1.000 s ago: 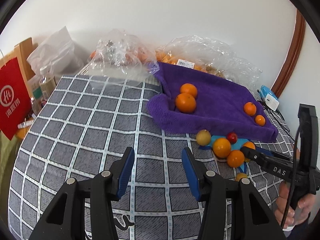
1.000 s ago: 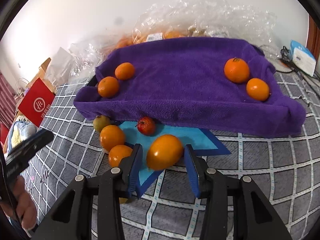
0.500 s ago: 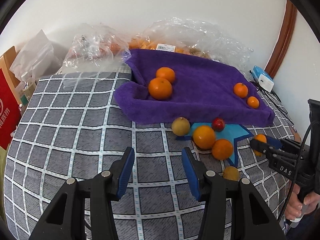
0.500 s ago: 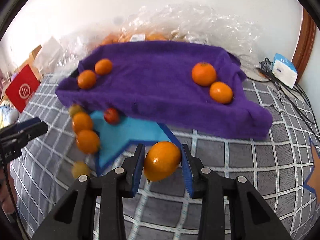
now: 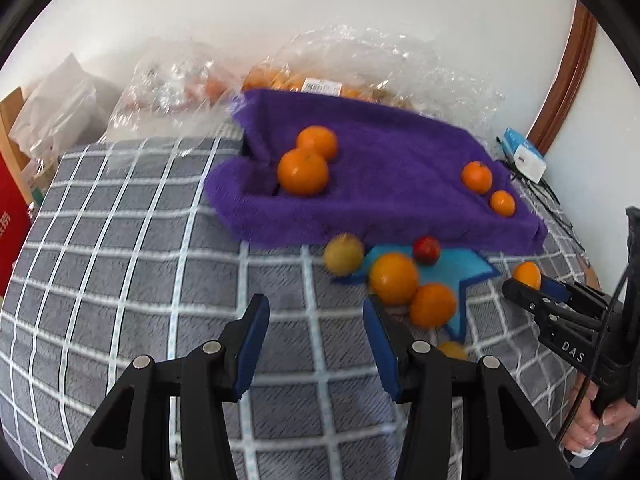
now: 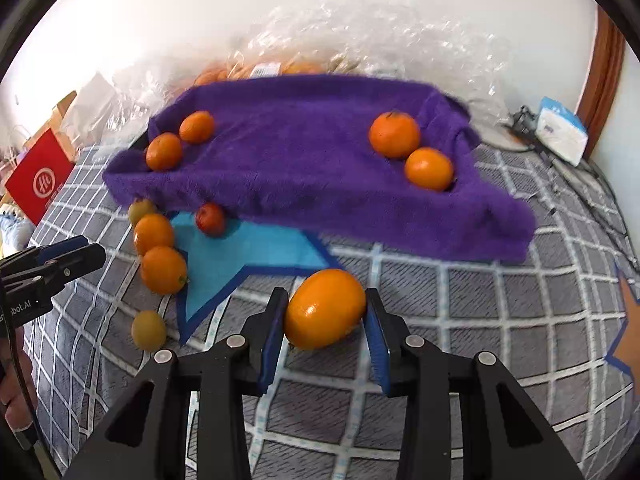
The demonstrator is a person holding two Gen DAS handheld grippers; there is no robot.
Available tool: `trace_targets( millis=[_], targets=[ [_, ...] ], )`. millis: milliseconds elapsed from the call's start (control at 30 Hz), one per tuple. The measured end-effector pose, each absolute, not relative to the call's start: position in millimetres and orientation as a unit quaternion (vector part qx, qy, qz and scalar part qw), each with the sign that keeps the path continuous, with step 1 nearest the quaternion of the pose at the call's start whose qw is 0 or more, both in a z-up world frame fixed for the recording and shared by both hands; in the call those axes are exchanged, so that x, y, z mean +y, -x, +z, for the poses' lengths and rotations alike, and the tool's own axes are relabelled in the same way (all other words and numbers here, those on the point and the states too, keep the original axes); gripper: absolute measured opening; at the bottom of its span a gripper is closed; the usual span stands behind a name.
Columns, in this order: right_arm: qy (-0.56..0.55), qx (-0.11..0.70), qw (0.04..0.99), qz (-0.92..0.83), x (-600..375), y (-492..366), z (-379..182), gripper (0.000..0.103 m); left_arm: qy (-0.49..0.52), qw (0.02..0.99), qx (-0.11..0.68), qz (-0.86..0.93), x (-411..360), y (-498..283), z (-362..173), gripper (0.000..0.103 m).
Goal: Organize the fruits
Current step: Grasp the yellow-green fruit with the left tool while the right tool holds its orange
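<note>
My right gripper (image 6: 326,312) is shut on an oval orange fruit (image 6: 325,309) and holds it above the checked cloth, in front of the purple towel (image 6: 312,168). It also shows in the left wrist view (image 5: 532,284) at the right. The towel holds two oranges at its left (image 6: 164,151) and two at its right (image 6: 394,134). Loose fruit lies by the blue star patch (image 6: 248,248): two oranges (image 6: 163,270), a small red fruit (image 6: 211,219) and two yellow-green fruits (image 6: 149,330). My left gripper (image 5: 316,320) is open and empty above the cloth, left of that loose fruit.
Clear plastic bags of fruit (image 5: 360,64) lie behind the towel against the wall. A red paper bag (image 6: 38,180) stands at the far left. A white and blue box (image 6: 560,130) and cables lie at the right, by the wooden door frame (image 5: 564,80).
My right gripper closed on the oval orange fruit, lifted it off the blue star patch and carried it right. My left gripper moved right, toward the loose fruit.
</note>
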State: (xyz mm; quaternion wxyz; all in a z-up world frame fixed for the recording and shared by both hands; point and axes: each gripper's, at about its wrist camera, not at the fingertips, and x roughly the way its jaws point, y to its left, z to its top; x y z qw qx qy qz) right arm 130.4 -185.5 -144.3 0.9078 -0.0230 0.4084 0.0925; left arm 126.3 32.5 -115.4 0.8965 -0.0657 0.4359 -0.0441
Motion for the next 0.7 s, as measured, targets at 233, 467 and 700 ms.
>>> trace_targets(
  millis=[233,467,700],
  targets=[
    [-0.033,0.392,0.915,0.095,-214.1,-135.3,-149.5,0.038,0.074,0.897,0.434,-0.037,27.4,-151.9,-121.4,0.043],
    [-0.076,0.396,0.912,0.078,-233.6,-139.0,-155.6,0.038,0.1,0.894,0.433,-0.065,22.2,-163.5,-135.0,0.025],
    [-0.091,0.394,0.911,0.079,-238.4,-138.9,-158.0,0.038,0.077,0.903,0.42,-0.04,26.4,-140.7,-121.1,0.025]
  ],
)
